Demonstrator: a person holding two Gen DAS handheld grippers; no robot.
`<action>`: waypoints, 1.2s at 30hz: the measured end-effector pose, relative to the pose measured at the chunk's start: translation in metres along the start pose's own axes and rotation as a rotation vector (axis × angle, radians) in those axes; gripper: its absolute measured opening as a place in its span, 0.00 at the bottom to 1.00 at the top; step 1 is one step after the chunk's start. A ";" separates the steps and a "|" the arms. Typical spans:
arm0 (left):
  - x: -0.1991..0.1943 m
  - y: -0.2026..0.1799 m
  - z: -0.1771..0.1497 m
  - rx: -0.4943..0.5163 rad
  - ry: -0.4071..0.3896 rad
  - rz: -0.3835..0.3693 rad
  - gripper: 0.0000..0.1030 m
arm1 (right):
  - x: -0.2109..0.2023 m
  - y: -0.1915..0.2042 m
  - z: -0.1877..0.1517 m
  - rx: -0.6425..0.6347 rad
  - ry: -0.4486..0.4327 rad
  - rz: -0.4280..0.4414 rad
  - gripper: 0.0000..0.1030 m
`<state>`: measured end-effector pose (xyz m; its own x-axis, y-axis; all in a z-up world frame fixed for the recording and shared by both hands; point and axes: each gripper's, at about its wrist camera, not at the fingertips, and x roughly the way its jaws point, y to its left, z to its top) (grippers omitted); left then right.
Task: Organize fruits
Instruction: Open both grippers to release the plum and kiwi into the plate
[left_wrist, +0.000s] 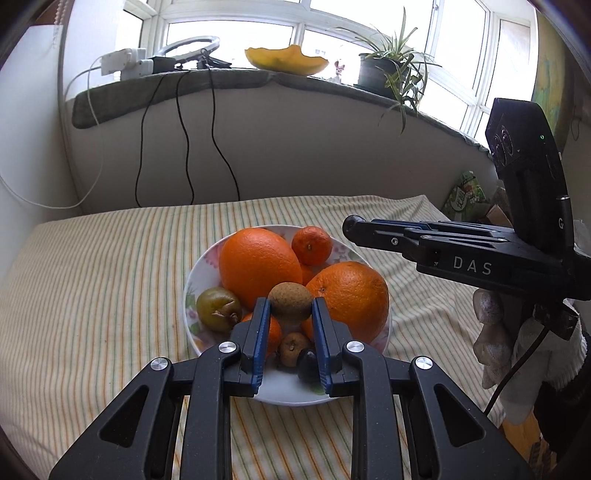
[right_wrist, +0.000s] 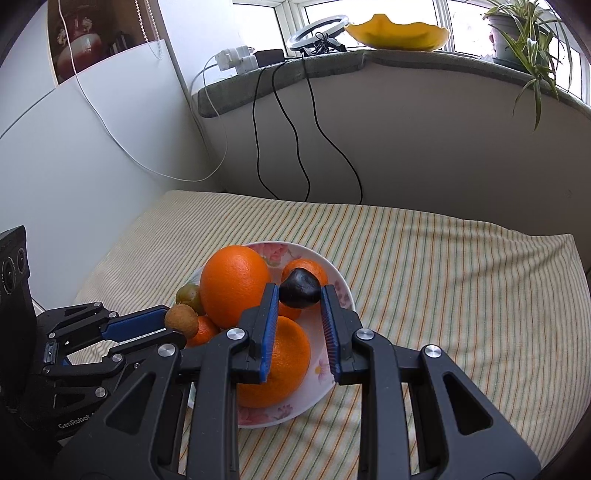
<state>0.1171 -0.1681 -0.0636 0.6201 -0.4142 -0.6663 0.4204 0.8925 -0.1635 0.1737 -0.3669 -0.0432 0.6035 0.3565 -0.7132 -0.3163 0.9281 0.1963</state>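
A white floral plate (left_wrist: 192, 273) (right_wrist: 341, 286) on the striped cloth holds two big oranges (left_wrist: 258, 266) (left_wrist: 349, 295), a tangerine (left_wrist: 312, 245), a green-brown fruit (left_wrist: 218, 306) and some small fruits. My left gripper (left_wrist: 290, 306) (right_wrist: 175, 326) hangs just above the plate's near side. It is shut on a small round brown fruit (left_wrist: 290, 302) (right_wrist: 181, 320). My right gripper (right_wrist: 299, 295) (left_wrist: 351, 223) hovers over the plate's right part, shut on a small dark fruit (right_wrist: 299, 293). Another dark fruit (left_wrist: 308, 365) lies in the plate.
A striped cloth (right_wrist: 443, 277) covers the table, which ends at a white wall behind. A gloved hand (left_wrist: 491, 332) holds the right gripper. Black cables (left_wrist: 184, 140) hang from the windowsill, where a yellow bowl (left_wrist: 286, 59), a potted plant (left_wrist: 384, 70) and a power strip (left_wrist: 125, 61) stand.
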 end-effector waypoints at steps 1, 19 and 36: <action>0.000 0.000 0.000 -0.001 -0.001 0.001 0.21 | 0.000 0.000 0.000 0.001 0.002 0.001 0.24; -0.002 0.000 0.001 -0.015 -0.005 0.010 0.28 | 0.001 -0.001 0.000 0.012 0.002 0.005 0.42; -0.021 0.004 -0.003 -0.043 -0.031 0.026 0.60 | -0.028 0.016 -0.007 -0.003 -0.049 -0.006 0.61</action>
<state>0.1037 -0.1550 -0.0524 0.6513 -0.3954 -0.6477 0.3755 0.9096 -0.1777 0.1464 -0.3626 -0.0252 0.6405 0.3556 -0.6807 -0.3145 0.9301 0.1900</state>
